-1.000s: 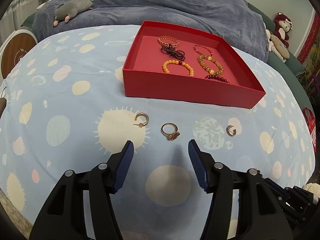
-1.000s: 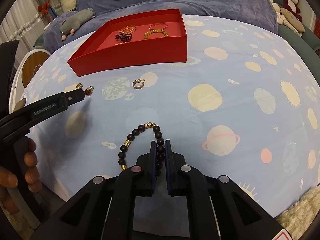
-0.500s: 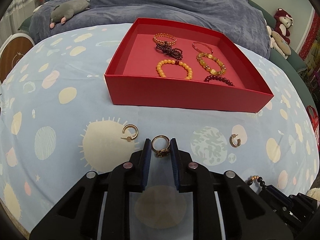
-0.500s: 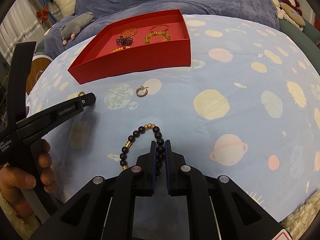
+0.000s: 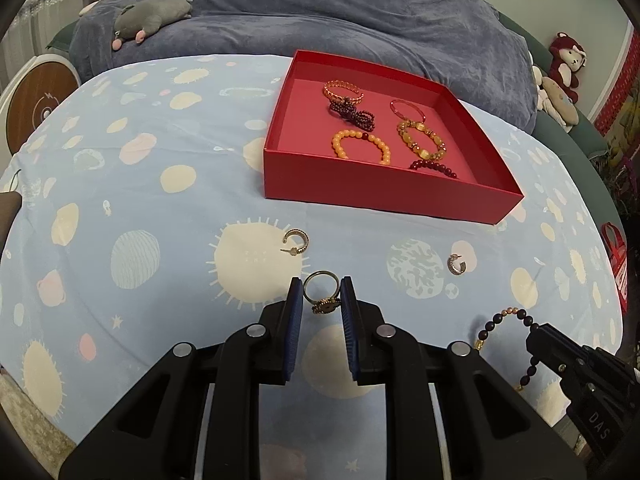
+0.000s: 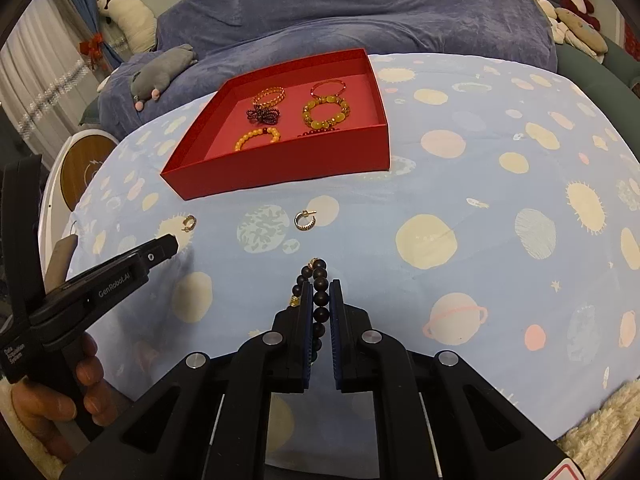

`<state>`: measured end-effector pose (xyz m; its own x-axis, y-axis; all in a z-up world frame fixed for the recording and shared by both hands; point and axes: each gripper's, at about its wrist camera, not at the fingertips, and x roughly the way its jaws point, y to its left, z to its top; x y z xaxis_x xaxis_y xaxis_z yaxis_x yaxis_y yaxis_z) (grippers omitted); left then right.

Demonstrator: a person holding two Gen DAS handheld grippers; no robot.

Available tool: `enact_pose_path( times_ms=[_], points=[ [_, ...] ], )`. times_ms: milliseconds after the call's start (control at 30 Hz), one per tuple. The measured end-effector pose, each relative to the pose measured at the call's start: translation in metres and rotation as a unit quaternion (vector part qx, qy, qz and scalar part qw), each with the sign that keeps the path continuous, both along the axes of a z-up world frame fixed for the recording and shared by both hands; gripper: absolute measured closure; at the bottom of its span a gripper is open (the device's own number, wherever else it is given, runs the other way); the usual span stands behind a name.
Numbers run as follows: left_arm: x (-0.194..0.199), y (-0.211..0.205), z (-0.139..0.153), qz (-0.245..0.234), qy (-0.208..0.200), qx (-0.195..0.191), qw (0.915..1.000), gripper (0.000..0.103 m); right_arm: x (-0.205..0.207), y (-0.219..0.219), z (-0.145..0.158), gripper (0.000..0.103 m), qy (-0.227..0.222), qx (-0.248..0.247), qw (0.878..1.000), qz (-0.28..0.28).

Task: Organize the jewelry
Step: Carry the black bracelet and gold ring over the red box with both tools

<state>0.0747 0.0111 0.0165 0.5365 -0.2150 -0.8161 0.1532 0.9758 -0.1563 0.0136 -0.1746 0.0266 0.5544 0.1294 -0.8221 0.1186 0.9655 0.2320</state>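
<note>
My left gripper (image 5: 320, 296) is shut on a gold ring (image 5: 321, 293) and holds it just above the cloth. My right gripper (image 6: 321, 294) is shut on a dark beaded bracelet (image 6: 319, 284), which also shows in the left wrist view (image 5: 505, 320), hanging from the fingers. The red box (image 5: 384, 184) lies ahead with several bracelets inside; it also shows in the right wrist view (image 6: 288, 164). Two gold hoop earrings lie on the cloth, one at left (image 5: 297, 241) and one at right (image 5: 457, 264).
The table carries a light blue cloth with planet prints (image 5: 120, 208). A blue blanket (image 5: 320, 12) and a grey plush toy (image 5: 152, 16) lie behind it. Stuffed toys (image 5: 564, 64) sit at the far right. A round wooden stand (image 5: 38, 108) is at the left.
The left gripper closed on the ring and lifted it slightly, drawing back from the box. The right gripper raised the dark bracelet, which now hangs narrower between the fingers.
</note>
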Motion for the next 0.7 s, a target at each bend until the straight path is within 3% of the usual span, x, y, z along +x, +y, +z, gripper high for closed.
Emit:
enact_pose_path(
  times_ms=[433,700],
  points=[
    [-0.011,-0.002,0.036,-0.012,-0.017,-0.002,0.9998,0.084,0.004,-0.004,0.047,0.095,-0.05,-0.004,0.999,-0.003],
    [0.017,-0.013,0.07,-0.025,-0.045,-0.011,0.9986,0.084,0.044,-0.007,0.08,0.095,-0.094,-0.007,0.996,0.006]
  ],
)
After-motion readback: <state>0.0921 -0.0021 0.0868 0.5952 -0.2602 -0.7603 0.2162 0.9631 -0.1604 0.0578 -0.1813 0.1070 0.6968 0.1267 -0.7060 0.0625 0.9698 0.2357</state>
